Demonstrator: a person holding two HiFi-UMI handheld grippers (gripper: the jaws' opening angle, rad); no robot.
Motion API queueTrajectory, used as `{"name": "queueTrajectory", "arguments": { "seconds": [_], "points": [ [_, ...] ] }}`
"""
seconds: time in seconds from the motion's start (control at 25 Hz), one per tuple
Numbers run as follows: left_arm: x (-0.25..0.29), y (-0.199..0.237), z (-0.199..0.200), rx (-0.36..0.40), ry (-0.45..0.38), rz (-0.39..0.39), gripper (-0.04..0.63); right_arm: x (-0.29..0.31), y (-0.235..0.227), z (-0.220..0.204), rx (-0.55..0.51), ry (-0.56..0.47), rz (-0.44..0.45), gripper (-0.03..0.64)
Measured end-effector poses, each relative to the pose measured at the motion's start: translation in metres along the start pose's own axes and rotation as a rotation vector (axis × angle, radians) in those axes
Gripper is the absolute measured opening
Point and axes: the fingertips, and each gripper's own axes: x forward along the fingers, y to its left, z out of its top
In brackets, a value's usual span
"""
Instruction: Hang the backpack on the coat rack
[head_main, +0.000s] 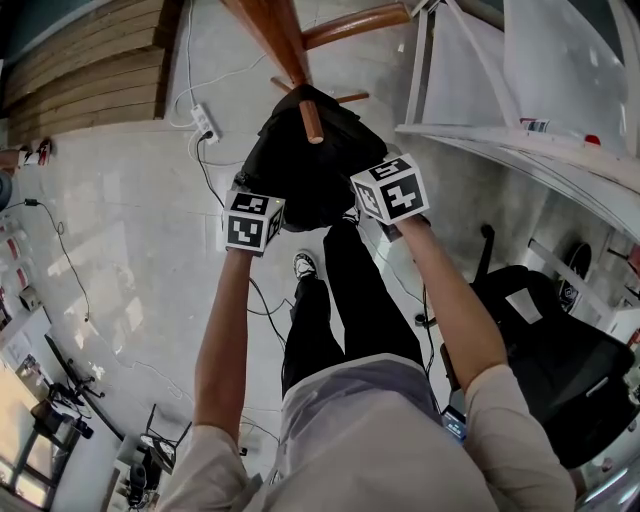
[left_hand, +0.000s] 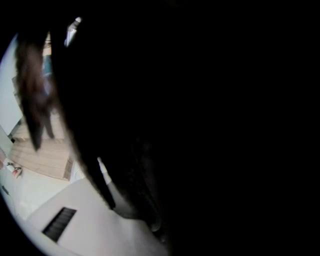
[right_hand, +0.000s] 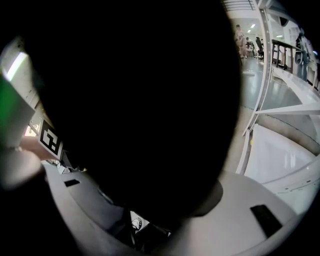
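Thing: black fabric backpack (head_main: 300, 170), soft-sided and slumped.
Where: it hangs against the reddish wooden coat rack (head_main: 275, 35), its top bunched at a short wooden peg (head_main: 312, 120), well above the pale tiled floor (head_main: 120, 210). Whether a loop truly sits over the peg cannot be made out.
Left tongs (head_main: 256, 206): at the backpack's left flank. The left gripper view is nearly all dark cloth. One jaw shows with cloth against it and the other is lost in the black, so I cannot tell whether they are clamped or loose.
Right tongs (head_main: 385, 185): at the right flank. Both jaws show, standing part-way apart, with black cloth packing the gap. This reads as a hold on a thick fold of the backpack.
Handling: judged limp and baggy, of moderate weight. It sags wherever unsupported, and the cloth bunches rather than slips. Nothing fragile is evident.
Best hold: the top loop or strap roots. Flank grips leave the top floppy.
Risk: if the loop is not seated, the backpack drops on release.
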Motion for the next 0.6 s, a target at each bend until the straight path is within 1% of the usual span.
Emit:
{"name": "queueTrajectory", "arguments": {
  "seconds": [0.16,0.36,0.48,0.6],
  "points": [
    [0.006,0.006,0.001,-0.001,-0.017,0.014,0.18,0.005,-0.008,0.002,-0.026,0.003,-0.01,0.225],
    [0.015,0.013,0.001,0.001,-0.007,0.03,0.198,0.009,-0.02,0.005,-0.043,0.004,-0.033,0.24],
    [0.016,0.018,0.003,0.008,-0.003,0.05,0.201,0.011,-0.024,0.007,-0.044,-0.004,-0.041,0.251],
    [0.019,0.021,0.007,0.01,-0.014,0.051,0.202,0.012,-0.029,0.011,-0.032,-0.008,-0.048,0.265]
  ]
}}
